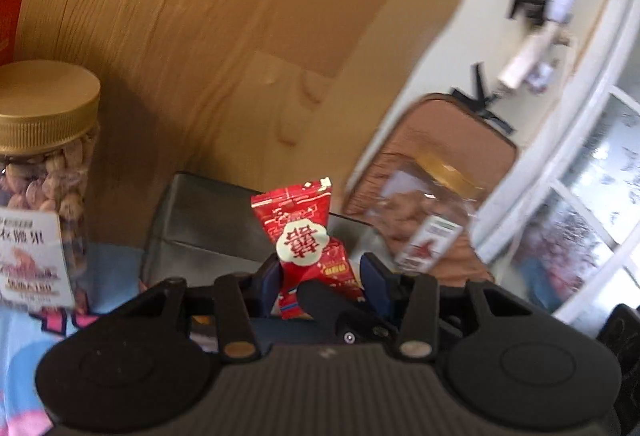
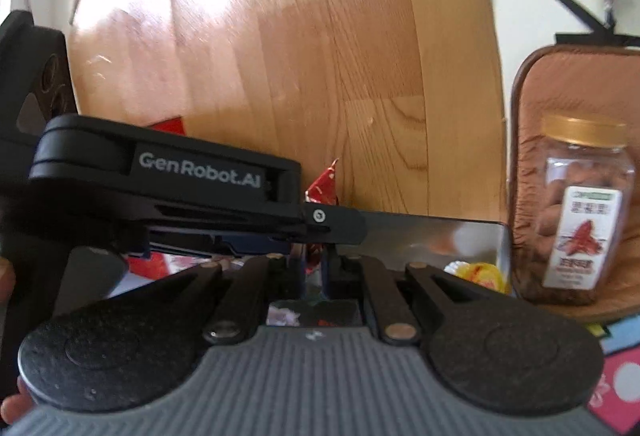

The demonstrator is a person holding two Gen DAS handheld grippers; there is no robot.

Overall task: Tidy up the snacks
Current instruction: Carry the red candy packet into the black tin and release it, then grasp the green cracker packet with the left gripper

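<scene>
A red candy [image 1: 308, 248] in a twisted wrapper with a white round emblem stands upright between the blue pads of my left gripper [image 1: 322, 276], which is shut on its middle. A black fingertip [image 1: 320, 298] of the other gripper crosses the candy's lower end. In the right wrist view the left gripper's black body [image 2: 168, 175] lies across the picture, and the candy's top [image 2: 324, 183] pokes up behind it. My right gripper [image 2: 314, 264] is nearly closed, with a sliver of the red wrapper [image 2: 314, 254] pinched between its fingers. Both grippers are held above a grey metal tin [image 1: 192, 232].
A nut jar with a gold lid [image 1: 48, 155] stands at the left, with a red box [image 1: 10, 19] behind it. A second nut jar [image 2: 584, 207] sits on a brown cushion [image 2: 560, 83]. The tin [image 2: 440, 232] holds a yellow sweet [image 2: 476, 272]. A colourful cloth [image 1: 24, 336] lies below.
</scene>
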